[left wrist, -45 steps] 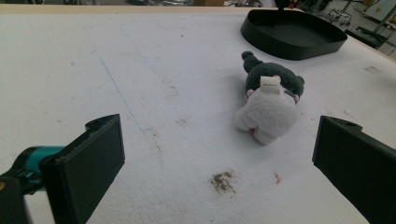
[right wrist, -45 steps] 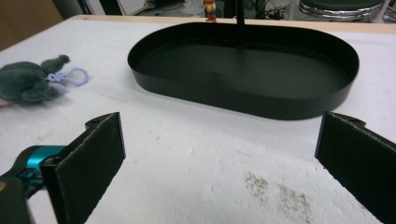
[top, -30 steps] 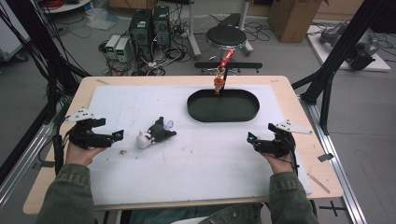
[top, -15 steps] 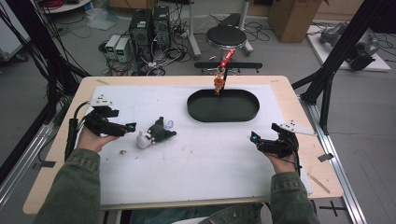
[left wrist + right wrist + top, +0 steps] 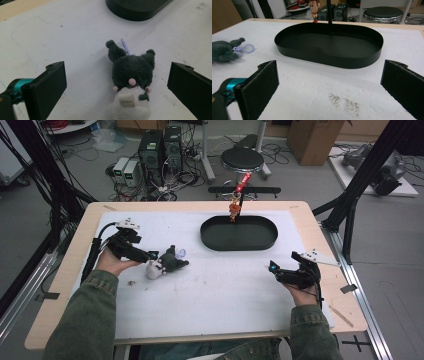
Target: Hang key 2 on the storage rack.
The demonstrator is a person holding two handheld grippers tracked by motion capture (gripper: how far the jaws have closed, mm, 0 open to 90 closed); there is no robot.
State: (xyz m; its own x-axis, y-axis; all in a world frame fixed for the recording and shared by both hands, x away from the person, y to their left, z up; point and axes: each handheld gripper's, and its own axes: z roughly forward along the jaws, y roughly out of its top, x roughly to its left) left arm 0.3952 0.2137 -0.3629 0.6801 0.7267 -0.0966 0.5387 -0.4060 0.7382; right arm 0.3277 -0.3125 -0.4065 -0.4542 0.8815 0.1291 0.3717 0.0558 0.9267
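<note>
Left gripper view: the left gripper (image 5: 117, 87) has its jaws spread wide, one flat black pad on each side of the plush toy (image 5: 131, 80), not touching it. The toy lies on its back on the white mat (image 5: 62, 42), pale belly with a small sewn label nearest, dark grey fuzzy head and two stubby ears pointing away, tiny pink cheeks and nose, a lilac loop beyond the ears.

Judged step: approach for the pick, grasp not yet made. Next move calls for easing forward and down until the pads bracket the soft body, then closing gently; the pile will squash, so the grip should go on the bulk, not an ear.

High view: toy sits left of centre on the mat, just off the left gripper's tips. The right gripper (image 5: 280, 271) rests at the near right, well apart from the toy, jaws wide and empty.

Farther off: a black oval tray (image 5: 239, 245), thin upright wall, smooth matt floor, empty. Behind its far rim stands a small cowboy figurine (image 5: 313, 7) at the table edge.
</note>
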